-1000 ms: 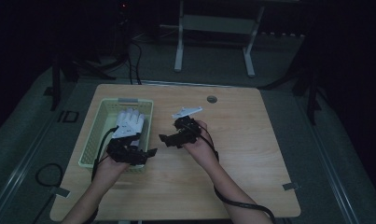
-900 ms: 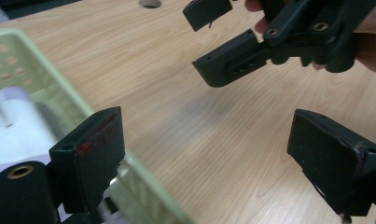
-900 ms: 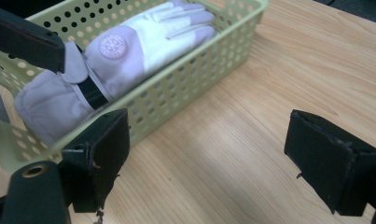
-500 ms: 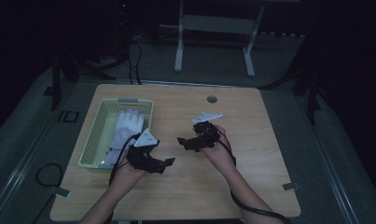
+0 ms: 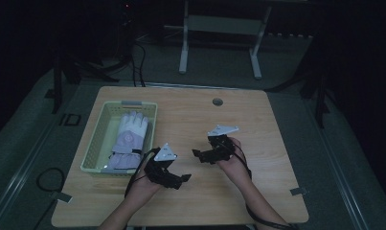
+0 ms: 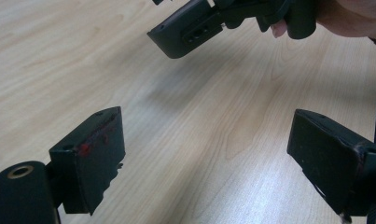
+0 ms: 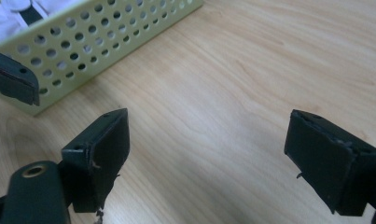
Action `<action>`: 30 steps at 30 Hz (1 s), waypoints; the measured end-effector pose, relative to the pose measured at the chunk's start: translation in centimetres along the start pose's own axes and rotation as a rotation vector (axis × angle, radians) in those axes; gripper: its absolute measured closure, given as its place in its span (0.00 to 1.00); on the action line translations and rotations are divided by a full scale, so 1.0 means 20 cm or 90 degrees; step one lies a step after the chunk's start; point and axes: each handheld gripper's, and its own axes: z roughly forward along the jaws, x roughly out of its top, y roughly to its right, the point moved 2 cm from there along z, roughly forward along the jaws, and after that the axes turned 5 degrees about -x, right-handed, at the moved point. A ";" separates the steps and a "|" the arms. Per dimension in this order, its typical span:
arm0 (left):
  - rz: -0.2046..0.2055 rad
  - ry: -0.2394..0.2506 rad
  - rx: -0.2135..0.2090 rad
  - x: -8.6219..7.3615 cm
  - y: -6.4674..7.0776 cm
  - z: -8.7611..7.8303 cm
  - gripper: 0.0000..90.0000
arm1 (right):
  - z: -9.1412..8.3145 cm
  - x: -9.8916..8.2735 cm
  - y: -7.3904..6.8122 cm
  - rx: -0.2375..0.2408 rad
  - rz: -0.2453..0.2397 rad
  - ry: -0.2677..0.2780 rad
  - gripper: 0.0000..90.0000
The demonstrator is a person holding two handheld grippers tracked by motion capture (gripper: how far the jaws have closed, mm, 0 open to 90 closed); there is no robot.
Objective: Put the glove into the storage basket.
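Basket point(image 5: 96, 152) holding white glove point(image 5: 128, 140) (lying flat), left claw point(image 5: 183, 179) and right claw point(image 5: 198, 154) both apart, empty.

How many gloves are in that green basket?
1 shows: a white glove lying lengthwise in the green basket at the table's left. Another could lie hidden beneath it.

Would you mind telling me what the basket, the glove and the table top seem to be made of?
Basket: likely moulded plastic, pale green, matt; its wall carries even rows of round holes.
Glove: looks like soft white fabric with a dark wrist strap; the exact cloth is hard to tell.
Table: light wood or wood-look laminate, smooth, with grain lines and a faint sheen.
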 end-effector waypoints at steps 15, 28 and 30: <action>0.012 -0.017 -0.017 -0.09 0.03 0.15 0.12 | 0.05 -0.22 0.04 -0.013 0.004 0.010 0.15; 0.008 -0.003 -0.025 -0.16 0.05 0.20 0.12 | 0.04 -0.33 0.08 -0.023 0.011 0.018 0.14; 0.006 0.000 -0.028 -0.16 0.05 0.21 0.12 | 0.03 -0.35 0.09 -0.026 0.009 0.018 0.14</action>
